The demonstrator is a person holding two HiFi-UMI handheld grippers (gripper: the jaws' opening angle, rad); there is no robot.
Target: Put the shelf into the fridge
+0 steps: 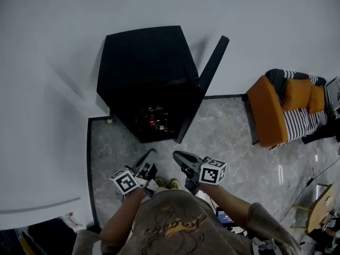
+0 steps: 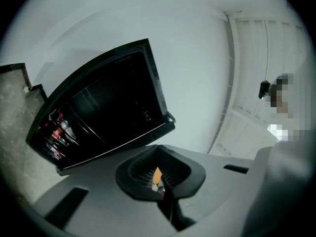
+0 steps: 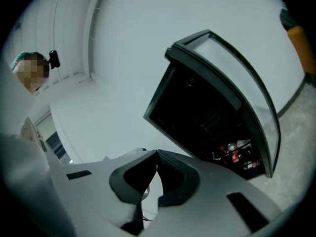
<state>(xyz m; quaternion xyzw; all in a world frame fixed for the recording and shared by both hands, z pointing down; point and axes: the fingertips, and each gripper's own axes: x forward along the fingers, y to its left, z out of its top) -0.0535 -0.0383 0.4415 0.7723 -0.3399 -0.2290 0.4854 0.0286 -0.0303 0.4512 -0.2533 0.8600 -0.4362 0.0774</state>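
Observation:
A small black fridge (image 1: 143, 62) stands on the floor against the white wall, its door (image 1: 212, 65) swung open to the right. Bottles and cans (image 1: 155, 120) sit low inside; the rest of the interior is too dark to make out. I see no loose shelf outside the fridge. Both grippers hang in front of it, over the person's feet. My left gripper (image 1: 150, 158) is shut with nothing held, its tips meeting (image 2: 158, 148) below the fridge (image 2: 113, 102). My right gripper (image 1: 178, 156) is also shut and empty (image 3: 157, 153), pointing at the open fridge (image 3: 197, 102).
An orange armchair (image 1: 276, 110) with a striped cushion stands to the right. Grey marble floor (image 1: 223, 132) lies between it and the fridge. A wooden chair (image 1: 321, 206) is at the bottom right. A white panelled door with a dark handle (image 2: 264, 89) shows beside the fridge.

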